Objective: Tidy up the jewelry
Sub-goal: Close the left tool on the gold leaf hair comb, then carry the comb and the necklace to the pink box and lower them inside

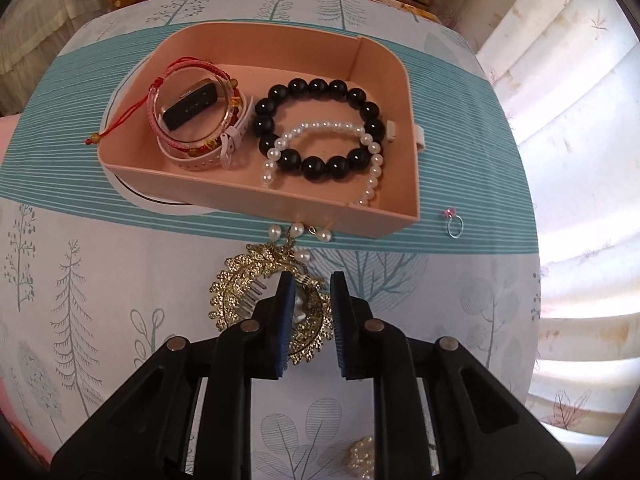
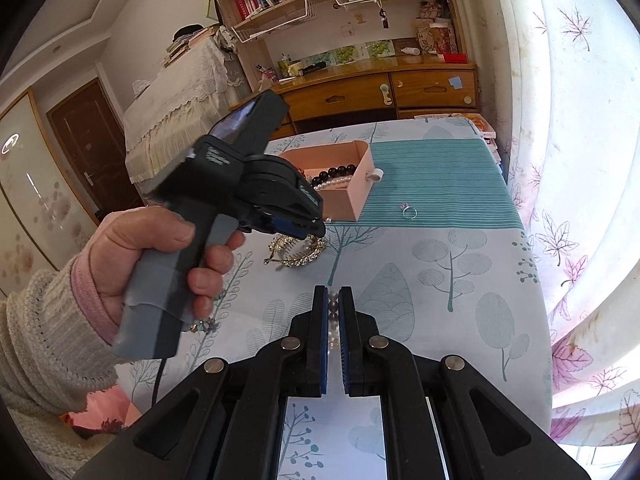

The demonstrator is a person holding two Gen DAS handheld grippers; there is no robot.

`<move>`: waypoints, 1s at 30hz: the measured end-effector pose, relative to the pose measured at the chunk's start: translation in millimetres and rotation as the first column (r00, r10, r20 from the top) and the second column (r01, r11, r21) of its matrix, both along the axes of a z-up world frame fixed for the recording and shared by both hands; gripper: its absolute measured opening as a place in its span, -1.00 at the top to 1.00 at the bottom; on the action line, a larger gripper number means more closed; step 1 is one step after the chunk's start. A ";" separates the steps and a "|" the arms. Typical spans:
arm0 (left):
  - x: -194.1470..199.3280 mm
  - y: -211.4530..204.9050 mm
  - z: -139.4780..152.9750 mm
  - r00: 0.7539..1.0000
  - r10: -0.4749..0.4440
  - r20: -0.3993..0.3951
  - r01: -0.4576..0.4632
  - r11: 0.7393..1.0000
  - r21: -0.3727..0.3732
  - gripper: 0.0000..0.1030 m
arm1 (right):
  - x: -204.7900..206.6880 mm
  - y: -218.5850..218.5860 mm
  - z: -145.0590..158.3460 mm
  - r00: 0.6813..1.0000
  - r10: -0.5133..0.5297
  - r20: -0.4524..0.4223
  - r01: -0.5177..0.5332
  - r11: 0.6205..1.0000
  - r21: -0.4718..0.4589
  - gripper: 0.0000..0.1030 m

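A pink jewelry box (image 1: 256,194) lies open on the table and holds a black bead bracelet (image 1: 320,128), a white pearl bracelet (image 1: 372,160) and a watch with red cord bracelets (image 1: 192,116). A gold hair comb with pearl drops (image 1: 240,292) lies in front of the box. My left gripper (image 1: 311,280) is open, its fingers on either side of the comb's right part. The right wrist view shows that gripper (image 2: 316,220) just above the comb (image 2: 298,250). My right gripper (image 2: 333,294) is shut on a pearl piece (image 2: 333,308). A small ring (image 1: 455,226) lies right of the box.
The table has a tree-print cloth with a teal band (image 2: 440,176). A small pearl ornament (image 1: 362,456) lies under my left gripper. A wooden dresser (image 2: 380,88) stands beyond the table. Curtains (image 2: 580,160) hang on the right.
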State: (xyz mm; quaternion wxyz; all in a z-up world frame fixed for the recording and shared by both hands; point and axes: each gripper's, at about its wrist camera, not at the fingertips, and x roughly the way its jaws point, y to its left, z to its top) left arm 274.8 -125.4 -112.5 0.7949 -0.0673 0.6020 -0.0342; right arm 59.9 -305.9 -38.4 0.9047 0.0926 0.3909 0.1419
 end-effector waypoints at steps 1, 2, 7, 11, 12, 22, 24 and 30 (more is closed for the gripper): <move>1.0 0.8 -0.8 1.000 0.010 -0.001 -0.010 1.000 0.009 0.71 | -0.8 -1.5 -0.6 1.000 0.000 0.001 0.000 1.000 0.000 0.91; 0.0 4.4 -2.5 1.000 0.015 -0.001 -0.015 1.000 0.013 0.71 | -0.9 -2.8 -1.4 1.000 -0.001 0.000 0.001 1.000 0.001 0.91; 7.7 0.2 -5.9 0.998 0.061 -0.006 -0.061 0.996 0.062 0.71 | -0.2 -8.4 -5.7 1.000 -0.003 -0.005 0.003 1.000 0.014 0.91; 8.8 2.1 -7.2 0.998 0.069 0.008 -0.069 0.995 0.067 0.72 | -1.4 -12.3 -8.6 1.000 -0.008 -0.009 0.008 1.000 0.023 0.91; 8.2 2.7 -6.1 0.998 0.059 0.011 -0.060 0.996 0.061 0.75 | -1.4 -13.9 -9.1 1.000 -0.011 -0.011 0.011 1.000 0.026 0.91; -22.7 15.5 28.1 0.990 -0.095 0.106 0.090 0.994 0.055 0.91 | -2.3 -16.3 -5.8 1.000 -0.002 0.008 0.002 0.999 0.035 0.91; -27.6 22.4 36.8 0.988 -0.101 0.116 0.096 0.994 0.048 0.91 | -0.6 -14.8 -2.7 1.000 0.002 0.017 -0.003 0.999 0.034 0.91; -41.3 40.8 71.7 0.976 -0.138 0.169 0.134 0.990 0.033 0.91 | 9.1 -10.2 23.3 0.998 0.017 0.055 -0.020 0.998 0.055 0.91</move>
